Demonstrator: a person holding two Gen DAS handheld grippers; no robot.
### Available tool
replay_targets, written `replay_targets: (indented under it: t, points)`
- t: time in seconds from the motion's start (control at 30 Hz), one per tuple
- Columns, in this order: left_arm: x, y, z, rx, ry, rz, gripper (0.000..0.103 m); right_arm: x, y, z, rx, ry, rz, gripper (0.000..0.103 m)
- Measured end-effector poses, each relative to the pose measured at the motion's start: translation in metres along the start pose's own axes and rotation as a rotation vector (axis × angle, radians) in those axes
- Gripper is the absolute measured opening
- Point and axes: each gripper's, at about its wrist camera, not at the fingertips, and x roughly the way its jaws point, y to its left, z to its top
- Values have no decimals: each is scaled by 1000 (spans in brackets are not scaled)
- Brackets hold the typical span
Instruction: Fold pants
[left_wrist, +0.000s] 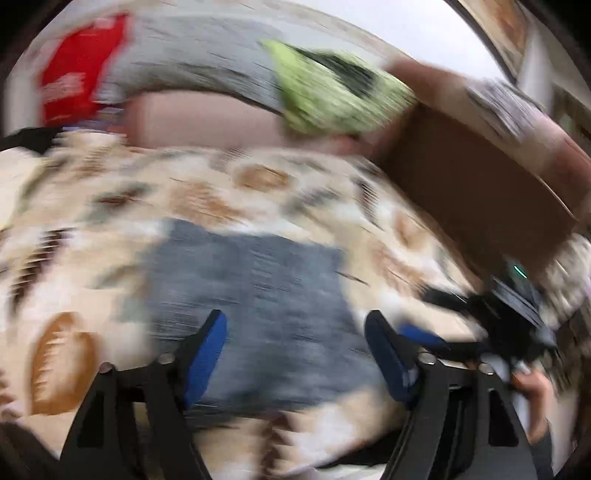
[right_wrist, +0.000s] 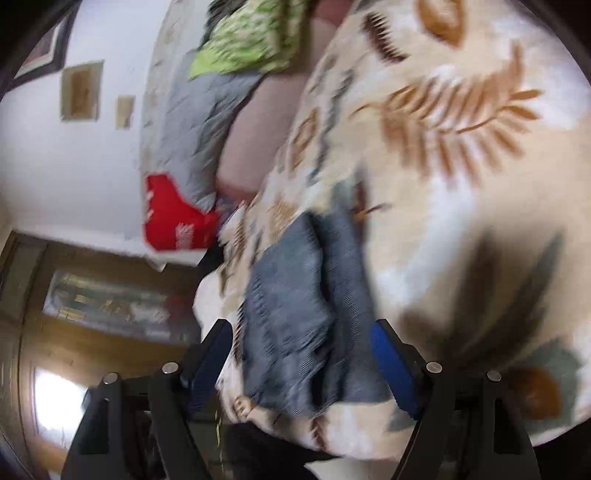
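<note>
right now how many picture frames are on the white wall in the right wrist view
3: a dark-framed one at the top left edge, partly cut off, a larger picture below it, and a smaller picture beside that. Others may be outside the view.

The pants (right_wrist: 295, 314) are matt, ribbed blue-grey denim; the bed (right_wrist: 461, 166) cover is soft leaf-printed cloth; the cabinet (right_wrist: 92, 343) is glossy wood.

both wrist cameras are looking forward and down along their own fingers, hovering near the leaf-print bedspread (left_wrist: 110, 206); both are sharing the folded grey pants (left_wrist: 251, 295), red bag (right_wrist: 173, 218) and green pillow (right_wrist: 247, 40).
</note>
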Motion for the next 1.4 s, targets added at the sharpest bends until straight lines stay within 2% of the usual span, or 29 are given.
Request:
replay_targets:
  t: [0.03, 0.1, 0.2, 0.4, 0.47, 0.53, 0.57, 0.63, 0.67, 0.73, 0.83, 1.03, 1.13, 1.17, 1.2, 1.23, 1.27, 1.3, 1.4]
  points:
    - [-3, 18, 0, -29, -21, 61, 84, 6, 6, -6, -14, 29, 2, 80]
    - [4, 50, -3, -87, 10, 155, 84, 20, 14, -19, -26, 86, -11, 80]
    - [22, 82, -13, -161, 91, 197, 84, 28, 23, -34, -13, 103, -2, 80]
    - [41, 93, -27, -187, 118, 145, 84, 47, 66, -49, -87, 149, 63, 80]
    - [41, 94, -31, -203, 116, 125, 84, 62, 58, -49, -58, 166, 27, 80]
    - [40, 96, -29, -215, 107, 111, 84, 79, 29, -49, -22, 171, -110, 80]
    - [40, 96, -28, -214, 97, 108, 84, 84, 9, -51, 22, 168, -150, 76]
    - [34, 95, -25, -201, 71, 101, 84, 78, -8, -53, 74, 123, -70, 72]
    - [35, 92, -24, -188, 62, 100, 84, 76, -7, -53, 79, 114, -67, 72]
    - [45, 88, -25, -161, 91, 93, 84, 73, 7, -52, 18, 96, -127, 74]
    - [58, 87, -33, -166, 129, 83, 84, 74, 23, -50, -5, 87, -124, 74]
    - [60, 88, -37, -167, 123, 70, 84, 85, 7, -40, 140, 101, -151, 74]
    - [62, 89, -39, -169, 124, 64, 85, 90, 5, -34, 167, 92, -160, 73]
    - [62, 90, -39, -172, 124, 62, 85, 92, 6, -32, 163, 89, -177, 68]
    - [62, 91, -39, -175, 124, 61, 85, 93, 6, -31, 155, 89, -197, 55]
    - [63, 92, -40, -177, 123, 61, 85, 92, 7, -31, 140, 86, -229, 48]
    - [63, 92, -40, -178, 124, 62, 86, 92, 8, -30, 122, 85, -251, 24]
    - [63, 93, -41, -180, 126, 61, 86, 92, 10, -31, 100, 86, -264, 7]
    - [62, 94, -40, -190, 127, 57, 87, 86, 23, -35, 28, 73, -287, 7]
